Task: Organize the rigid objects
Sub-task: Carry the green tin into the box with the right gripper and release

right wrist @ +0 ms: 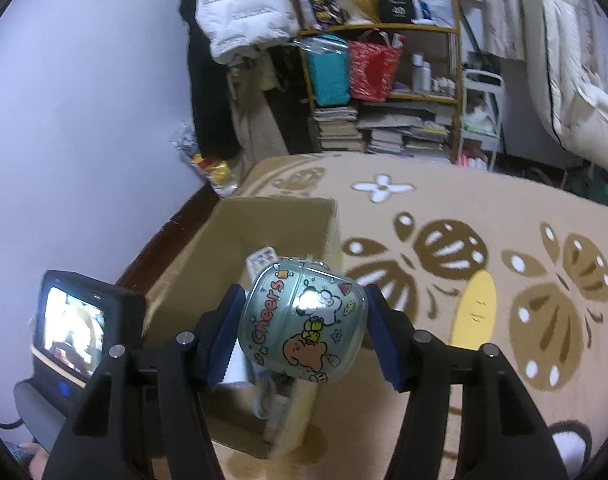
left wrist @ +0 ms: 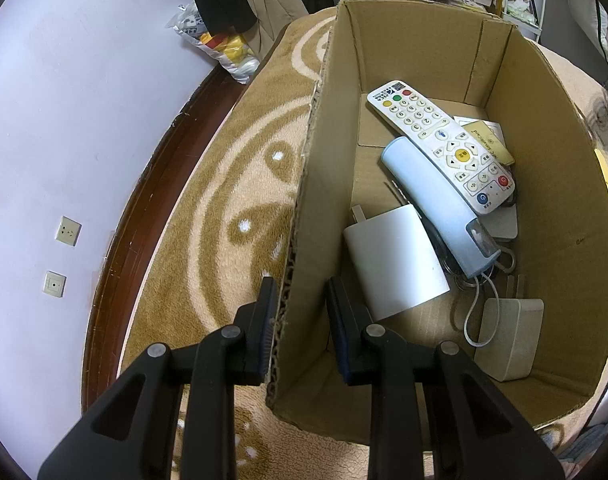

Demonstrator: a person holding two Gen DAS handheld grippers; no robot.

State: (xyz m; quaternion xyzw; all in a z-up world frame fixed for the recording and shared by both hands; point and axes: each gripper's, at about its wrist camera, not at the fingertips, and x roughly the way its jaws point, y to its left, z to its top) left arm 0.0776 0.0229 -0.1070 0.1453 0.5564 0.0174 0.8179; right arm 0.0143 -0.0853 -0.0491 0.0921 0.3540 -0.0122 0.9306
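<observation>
An open cardboard box [left wrist: 544, 200] stands on a patterned rug. Inside it lie a white remote control [left wrist: 440, 140], a pale blue cylinder-shaped device [left wrist: 436, 200], a white charger block [left wrist: 392, 260], a grey case [left wrist: 508, 340] and a tan card [left wrist: 490, 142]. My left gripper [left wrist: 300, 312] is shut on the box's left wall [left wrist: 324, 208], one finger outside and one inside. In the right wrist view my right gripper [right wrist: 304, 320] is shut on a rounded translucent green case [right wrist: 304, 320] with cartoon stickers and the word "Cheers", held above the box [right wrist: 240, 248].
The tan and brown rug [right wrist: 484, 240] spreads to the right. A yellow flat piece [right wrist: 478, 308] lies on it. A small screen device [right wrist: 76, 324] is at the left by the white wall. Shelves with books and bags [right wrist: 384, 92] stand at the back.
</observation>
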